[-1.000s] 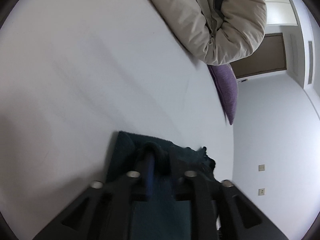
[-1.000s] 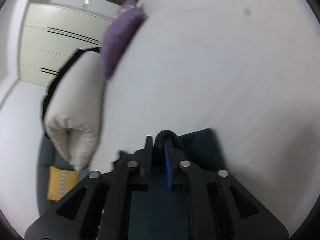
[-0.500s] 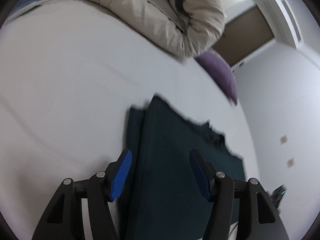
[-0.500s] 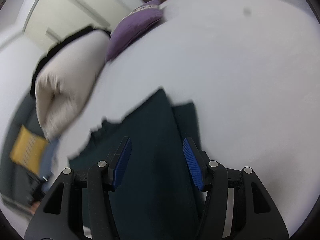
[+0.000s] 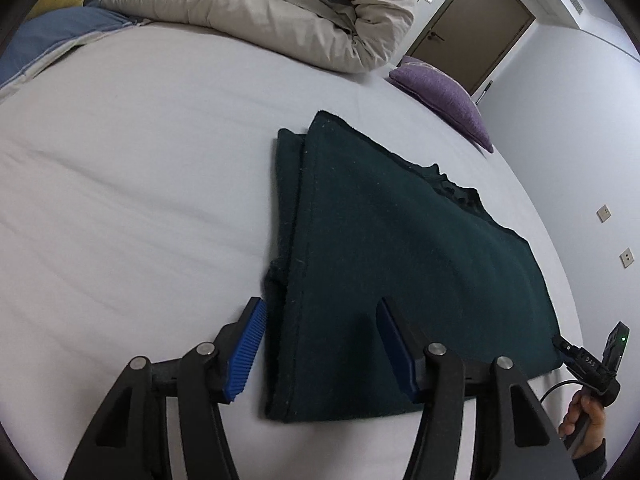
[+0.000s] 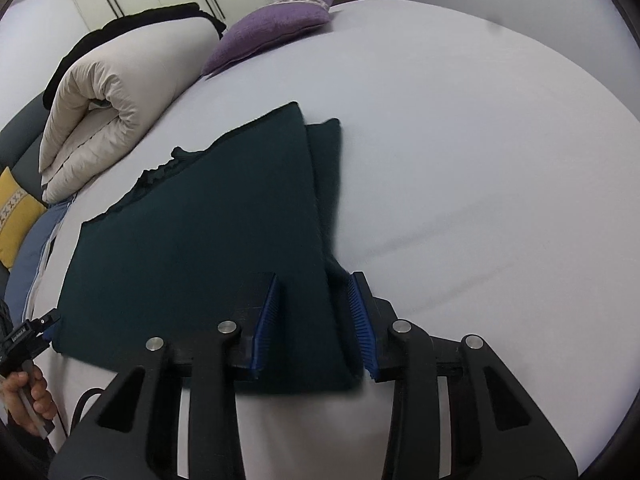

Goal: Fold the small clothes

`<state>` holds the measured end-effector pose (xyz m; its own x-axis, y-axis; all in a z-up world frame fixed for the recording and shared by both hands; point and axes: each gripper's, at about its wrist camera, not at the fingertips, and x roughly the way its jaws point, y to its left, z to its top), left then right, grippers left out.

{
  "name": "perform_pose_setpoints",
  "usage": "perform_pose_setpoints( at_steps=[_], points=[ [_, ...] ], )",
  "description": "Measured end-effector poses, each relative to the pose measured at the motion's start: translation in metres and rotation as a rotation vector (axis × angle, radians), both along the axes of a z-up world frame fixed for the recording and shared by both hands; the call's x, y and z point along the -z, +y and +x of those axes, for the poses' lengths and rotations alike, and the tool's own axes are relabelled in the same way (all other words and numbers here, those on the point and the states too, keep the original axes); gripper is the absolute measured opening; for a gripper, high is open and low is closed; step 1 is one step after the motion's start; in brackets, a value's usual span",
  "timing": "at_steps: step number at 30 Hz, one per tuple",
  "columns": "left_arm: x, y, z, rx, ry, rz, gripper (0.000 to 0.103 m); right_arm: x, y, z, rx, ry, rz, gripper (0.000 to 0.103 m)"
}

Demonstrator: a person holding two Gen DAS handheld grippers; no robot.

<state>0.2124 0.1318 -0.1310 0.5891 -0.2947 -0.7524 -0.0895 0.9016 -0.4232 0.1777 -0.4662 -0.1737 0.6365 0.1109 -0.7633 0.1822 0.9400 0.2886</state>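
While we hold both tools above the white bed sheet (image 5: 140, 184), the dark green garment (image 5: 400, 272) lies flat and folded near the bed's middle, a narrower layer showing along one long edge. Our left gripper (image 5: 320, 344) hangs over the garment's near left corner, jaws spread and closing, pads clear of the cloth. Our right gripper (image 6: 314, 320) hangs over the near right corner, jaws parted and closing, nothing pinched. A rolled beige duvet (image 5: 280, 12) and a purple cushion (image 6: 272, 28) lie beyond.
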Motion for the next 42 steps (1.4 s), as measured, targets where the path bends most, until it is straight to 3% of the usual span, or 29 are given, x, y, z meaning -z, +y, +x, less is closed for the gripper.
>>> perform_pose_setpoints(
  at_steps=[4, 8, 11, 22, 36, 42],
  points=[
    [0.004, 0.000, -0.003, 0.004, -0.001, 0.016, 0.040, 0.005, -0.002, -0.003, -0.002, 0.004, 0.011, 0.033],
    [0.006, 0.004, -0.003, -0.010, 0.002, 0.014, 0.021, -0.001, 0.003, -0.007, -0.001, -0.007, -0.020, 0.013],
    [0.006, 0.003, -0.002, 0.004, 0.004, 0.040, 0.011, -0.006, 0.007, -0.013, -0.004, -0.013, -0.046, 0.010],
    [0.005, 0.006, -0.004, 0.034, 0.015, 0.048, 0.008, -0.017, 0.012, -0.028, -0.017, -0.013, -0.081, 0.008],
    [0.011, 0.007, -0.009, 0.060, 0.031, 0.046, 0.007, 0.000, 0.001, -0.053, -0.021, 0.017, -0.053, 0.005],
    [0.013, 0.011, -0.009, 0.060, 0.032, 0.023, 0.007, 0.004, -0.010, -0.045, -0.003, 0.014, -0.015, 0.005]
  ],
)
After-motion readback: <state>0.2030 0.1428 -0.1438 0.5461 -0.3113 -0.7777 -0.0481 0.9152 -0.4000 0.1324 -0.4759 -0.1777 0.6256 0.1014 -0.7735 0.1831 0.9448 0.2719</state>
